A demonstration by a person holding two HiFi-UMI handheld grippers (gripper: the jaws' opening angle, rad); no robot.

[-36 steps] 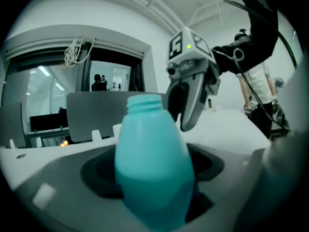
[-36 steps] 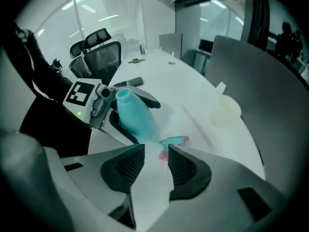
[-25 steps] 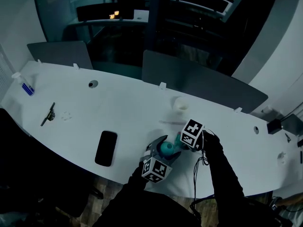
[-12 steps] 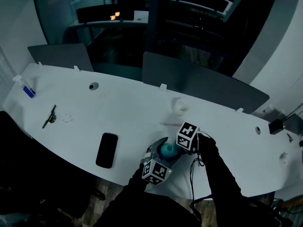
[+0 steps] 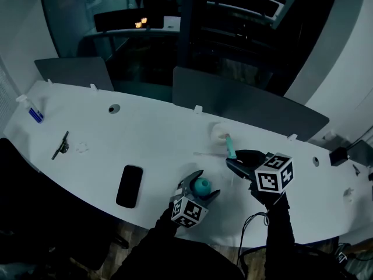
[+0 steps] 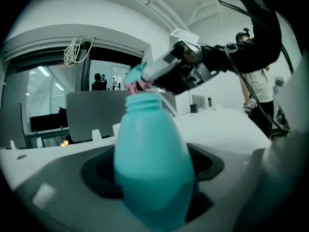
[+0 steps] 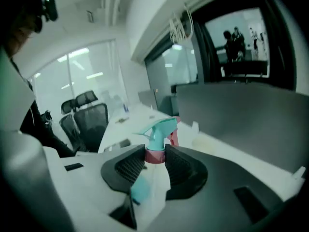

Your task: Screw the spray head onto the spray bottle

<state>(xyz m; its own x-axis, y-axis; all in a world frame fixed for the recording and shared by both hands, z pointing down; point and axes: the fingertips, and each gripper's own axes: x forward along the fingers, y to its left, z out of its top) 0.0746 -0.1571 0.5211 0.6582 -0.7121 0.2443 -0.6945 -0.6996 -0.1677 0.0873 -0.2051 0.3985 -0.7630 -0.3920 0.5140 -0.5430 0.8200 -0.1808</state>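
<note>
The spray head [image 7: 158,129] looks like light, hard plastic. Its teal nozzle and pink trigger are likely the parts that would snap or slip, so the pink collar [image 7: 155,156] is the sound place to take it. The right claw [image 7: 154,151] has it exactly there, both ribbed pads pressed on the collar. Its long axis runs along the claw: the nozzle end points away from the hand toward the far edge of the counter [image 5: 145,139], and the dip tube trails back toward the wrist, blurred. It is held in the air over the right half of the counter, between the near and far edges.

The spray bottle [image 6: 152,163] is smooth, rounded teal plastic, probably slick and a little squashy if squeezed hard. The left claw [image 5: 198,188] is clamped wide round its belly, which leaves the threaded neck [image 6: 143,103] free. The bottle stands about upright over the near edge, with its open mouth up.

Seen from the left gripper view, the head sits higher than the mouth and off to one side, not yet over it. To thread on, the head would need tipping until its tube points down. A phone [image 5: 129,185] lies flat to the left, near the near edge.
</note>
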